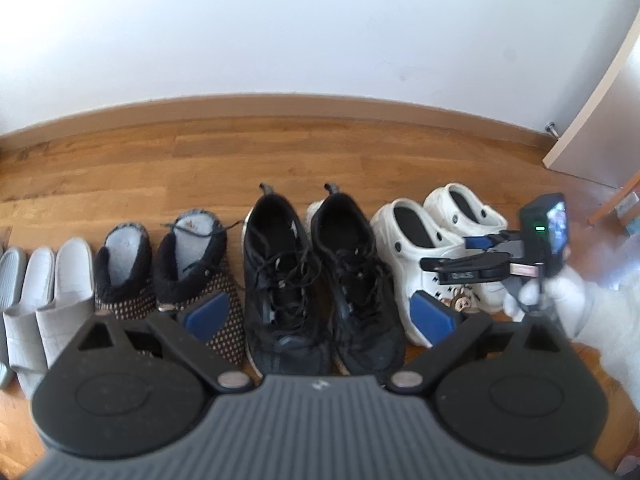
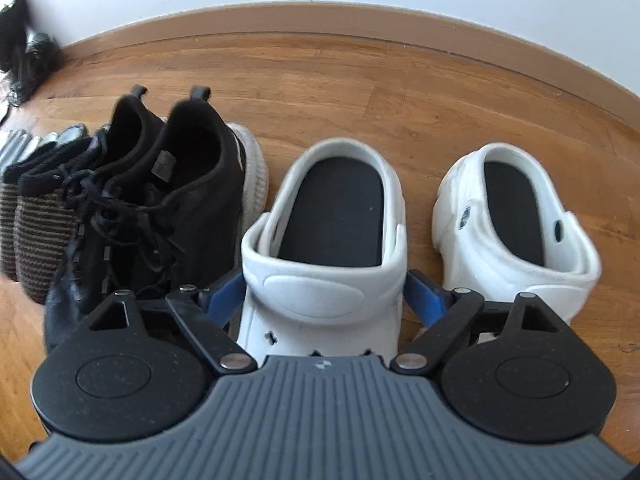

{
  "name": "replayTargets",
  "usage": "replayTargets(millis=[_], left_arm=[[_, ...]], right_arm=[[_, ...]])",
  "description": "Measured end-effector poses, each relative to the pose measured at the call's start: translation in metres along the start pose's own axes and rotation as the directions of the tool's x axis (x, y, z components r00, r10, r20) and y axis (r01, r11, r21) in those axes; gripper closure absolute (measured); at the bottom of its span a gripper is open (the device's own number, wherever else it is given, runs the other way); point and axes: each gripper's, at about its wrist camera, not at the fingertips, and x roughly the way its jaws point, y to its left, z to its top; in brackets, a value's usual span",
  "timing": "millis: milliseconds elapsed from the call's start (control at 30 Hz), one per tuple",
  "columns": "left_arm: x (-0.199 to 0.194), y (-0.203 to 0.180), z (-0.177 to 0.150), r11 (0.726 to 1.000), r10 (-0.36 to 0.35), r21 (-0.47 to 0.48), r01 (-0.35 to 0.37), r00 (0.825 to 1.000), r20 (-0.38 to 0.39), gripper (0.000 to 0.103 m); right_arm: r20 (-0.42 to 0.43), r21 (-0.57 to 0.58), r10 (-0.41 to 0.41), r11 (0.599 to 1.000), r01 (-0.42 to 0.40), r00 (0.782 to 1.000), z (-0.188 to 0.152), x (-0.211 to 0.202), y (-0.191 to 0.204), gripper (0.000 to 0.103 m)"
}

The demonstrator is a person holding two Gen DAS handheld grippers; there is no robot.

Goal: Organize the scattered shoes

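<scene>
shoes in a row along the wall

we hold our left gripper [image 1: 320, 312] above the row with its fingers spread wide and nothing between them; the black sneakers [image 1: 320, 280] lie below the gap. to their left sit the dotted slippers [image 1: 172, 276] with fuzzy lining, then the grey slides [image 1: 48, 300] at the far end. all stand side by side on the wooden floor [image 1: 280, 152], heels toward the skirting board.

our right gripper [image 2: 324, 292] straddles the left white clog [image 2: 324, 240]: a blue pad shows on each side of its toe, close against the shoe, though we cannot tell whether they press it. the right white clog [image 2: 516, 216] stands just beside it, slightly apart. in the left wrist view, the right gripper [image 1: 480, 256] hangs over the clogs, held in a white-gloved hand [image 1: 560, 300].
</scene>
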Motion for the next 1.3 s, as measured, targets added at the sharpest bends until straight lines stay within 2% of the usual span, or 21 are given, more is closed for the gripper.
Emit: replayTargets(millis=[100,167,300,400,467,533,600,733,1067,1300], left_arm=[[-0.001,-0.001,0.001,1.0,-0.004,-0.001,0.004,1.0,0.008,0.005],[-0.001,-0.003,0.0,1.0,0.0,0.003,0.0,1.0,0.009,0.005],[-0.001,-0.006,0.001,1.0,0.016,0.025,-0.016,1.0,0.006,0.005],[-0.004,-0.008,0.003,0.998,0.031,0.052,-0.032,0.999,0.015,0.005],[-0.007,-0.006,0.006,0.998,0.044,0.043,-0.045,0.999,0.031,0.005],[-0.009,-0.004,0.008,0.999,0.046,0.026,-0.047,0.998,0.041,0.005],[-0.01,-0.003,0.009,0.999,0.046,0.023,-0.047,0.998,0.046,0.005],[-0.009,-0.001,0.009,0.998,0.055,0.019,-0.056,0.998,0.044,0.005],[-0.006,0.002,0.012,0.998,0.059,0.012,-0.059,0.997,0.043,0.005],[-0.002,0.004,0.009,0.998,0.065,0.009,-0.065,0.998,0.022,0.005]], right_arm=[[0.085,0.037,-0.007,0.999,0.004,0.996,-0.001,-0.038,-0.02,0.002],[0.105,0.082,-0.04,0.996,0.032,0.994,-0.003,-0.045,-0.04,0.001],[0.077,0.2,-0.115,0.975,0.098,0.99,-0.009,-0.027,-0.086,0.001],[0.057,0.25,-0.117,0.963,0.099,0.992,-0.011,-0.009,-0.106,0.001],[0.036,0.245,-0.087,0.967,0.076,0.996,-0.011,0.008,-0.115,0.001],[0.013,0.231,-0.108,0.968,0.102,0.994,-0.011,0.02,-0.117,0.001],[-0.009,0.251,-0.08,0.965,0.08,0.997,-0.012,0.03,-0.119,0.002],[-0.038,0.184,-0.139,0.972,0.143,0.99,-0.017,0.044,-0.107,0.006],[-0.055,0.144,-0.144,0.978,0.151,0.988,-0.032,0.033,-0.095,0.011],[-0.084,0.171,-0.136,0.974,0.148,0.987,-0.031,0.028,-0.099,0.01]])
